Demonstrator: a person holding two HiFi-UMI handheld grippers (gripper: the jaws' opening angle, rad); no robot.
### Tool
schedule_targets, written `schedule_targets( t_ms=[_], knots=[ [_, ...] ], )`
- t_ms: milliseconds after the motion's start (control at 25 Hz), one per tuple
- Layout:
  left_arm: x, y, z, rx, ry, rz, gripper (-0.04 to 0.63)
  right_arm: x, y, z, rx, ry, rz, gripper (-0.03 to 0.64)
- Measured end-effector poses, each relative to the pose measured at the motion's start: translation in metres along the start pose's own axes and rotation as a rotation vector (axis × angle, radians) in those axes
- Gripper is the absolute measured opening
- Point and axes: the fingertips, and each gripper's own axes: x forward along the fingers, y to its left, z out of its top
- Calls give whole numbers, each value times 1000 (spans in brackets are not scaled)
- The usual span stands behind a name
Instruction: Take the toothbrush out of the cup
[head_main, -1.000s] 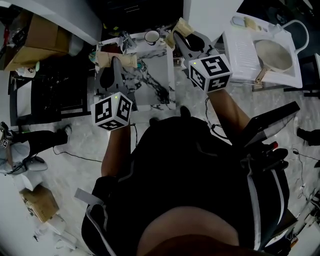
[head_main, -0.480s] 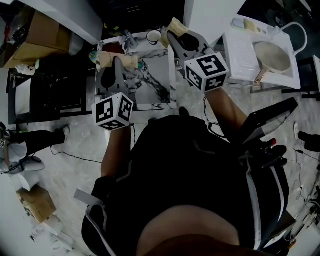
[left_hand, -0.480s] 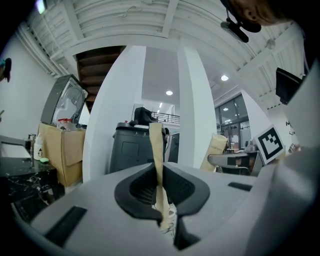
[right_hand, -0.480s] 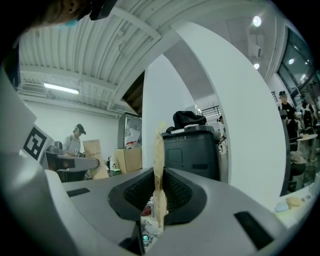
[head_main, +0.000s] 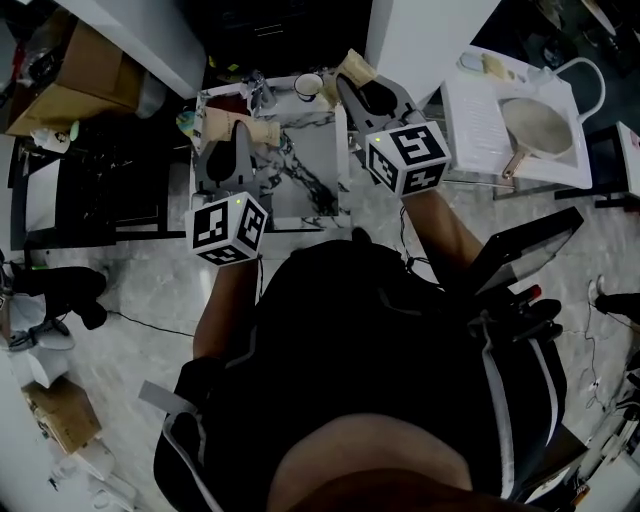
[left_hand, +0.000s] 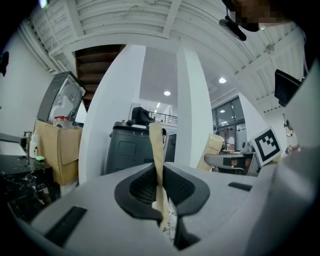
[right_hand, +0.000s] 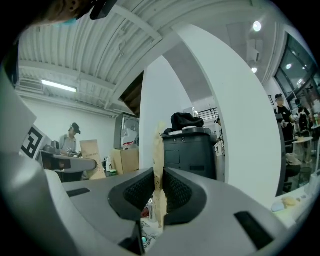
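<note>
Pointing level above the marble table (head_main: 322, 160), the left gripper (left_hand: 156, 134) and right gripper (right_hand: 158, 144) each hold their tape-wrapped fingers pressed flat together on nothing, while the white cup (head_main: 308, 83) stands beyond and between both sets of fingertips, nearer the right ones, its toothbrush too small to make out.

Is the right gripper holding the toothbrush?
No. The right gripper has its fingers pressed together with nothing between them.
</note>
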Motion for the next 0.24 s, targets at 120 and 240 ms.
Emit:
schedule_targets(
  t_ms=[120, 240],
  knots=[
    [1, 3, 2, -2, -1, -7, 29, 2, 1, 2, 4, 2, -9, 60],
    [2, 8, 4, 1, -2, -13, 31, 7, 7, 3, 3, 4, -6, 60]
  ],
)
